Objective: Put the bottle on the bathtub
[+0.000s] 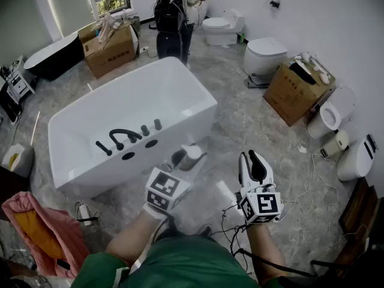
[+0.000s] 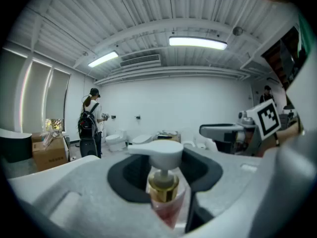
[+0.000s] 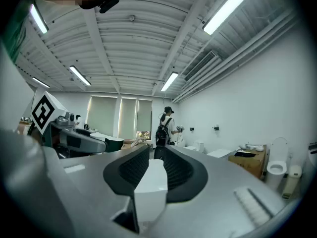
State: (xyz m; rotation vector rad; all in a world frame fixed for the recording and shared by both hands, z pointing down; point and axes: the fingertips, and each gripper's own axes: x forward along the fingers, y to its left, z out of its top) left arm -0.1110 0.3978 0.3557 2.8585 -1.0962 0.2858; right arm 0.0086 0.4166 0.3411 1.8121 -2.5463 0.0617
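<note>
**Bottle (image 2: 166, 202) upright in the grip, bathtub (image 1: 195, 116) just ahead**

Clear, with pinkish liquid, a gold collar and a white pump head, the bottle stands clamped between the fingers (image 2: 69, 195) of the left gripper (image 1: 187, 161). The white rectangular bathtub lies just beyond the fingertips.

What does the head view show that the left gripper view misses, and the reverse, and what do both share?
Only the head view: the white bathtub and its black faucet. Only the left gripper view: the ceiling lights and a gold collar under the pump. Both: the pump bottle held in the left gripper, and a person wearing a backpack.
</note>
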